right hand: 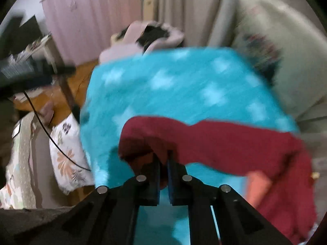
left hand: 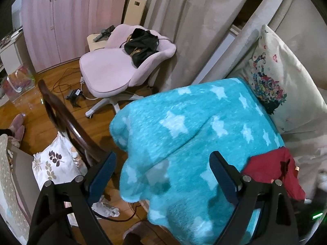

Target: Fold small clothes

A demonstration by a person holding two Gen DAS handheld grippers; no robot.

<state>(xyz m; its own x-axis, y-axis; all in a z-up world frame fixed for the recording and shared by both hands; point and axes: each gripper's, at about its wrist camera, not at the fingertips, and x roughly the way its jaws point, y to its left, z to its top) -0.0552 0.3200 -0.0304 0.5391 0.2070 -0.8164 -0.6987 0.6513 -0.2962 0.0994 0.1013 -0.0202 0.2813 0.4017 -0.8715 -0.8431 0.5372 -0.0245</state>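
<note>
A dark red garment (right hand: 235, 143) lies across a turquoise blanket with pale stars (right hand: 173, 85). My right gripper (right hand: 163, 155) is shut on the red garment's left edge, which bunches up over the fingertips; the right wrist view is blurred. In the left wrist view the red garment (left hand: 269, 173) shows at the blanket's right side, beside the right finger. My left gripper (left hand: 162, 161) hangs open above the turquoise blanket (left hand: 194, 134) with nothing between its fingers.
A white pillow with a floral print (left hand: 286, 81) leans behind the blanket. A pink swivel chair (left hand: 114, 67) with black clothes on it stands on the wooden floor. A dark wooden chair back (left hand: 61, 112) and a leaf-print cushion (left hand: 53, 163) sit at left. Cables cross the floor.
</note>
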